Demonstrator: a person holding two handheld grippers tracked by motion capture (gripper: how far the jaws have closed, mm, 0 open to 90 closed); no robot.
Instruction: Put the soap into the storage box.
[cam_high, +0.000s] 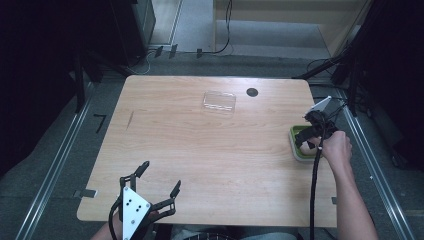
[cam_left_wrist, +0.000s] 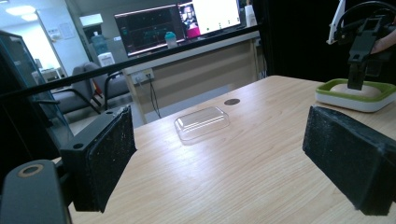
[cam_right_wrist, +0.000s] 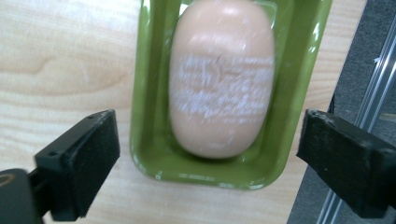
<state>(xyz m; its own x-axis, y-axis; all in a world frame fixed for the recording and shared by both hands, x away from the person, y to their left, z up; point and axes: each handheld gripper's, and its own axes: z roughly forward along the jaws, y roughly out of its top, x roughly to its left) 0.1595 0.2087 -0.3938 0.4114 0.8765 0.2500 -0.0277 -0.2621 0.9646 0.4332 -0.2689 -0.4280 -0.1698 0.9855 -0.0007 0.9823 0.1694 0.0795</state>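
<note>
The right tool (cam_right_wrist: 208, 158) hangs spread above the soap bar (cam_right_wrist: 222, 74) in the green dish (cam_right_wrist: 149, 116); the left tool (cam_left_wrist: 219, 158) is spread over the tabletop (cam_high: 200, 150).

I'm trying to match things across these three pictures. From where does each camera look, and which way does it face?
High view: above the person's side, looking forward and down on the table; both forearms, left gripper and right gripper show.
Left gripper view: low, looking level across the table between its open jaws at the clear lid.
Right gripper view: straight down between open jaws at the soap in the green dish.
Shared: all three show the dish.
</note>
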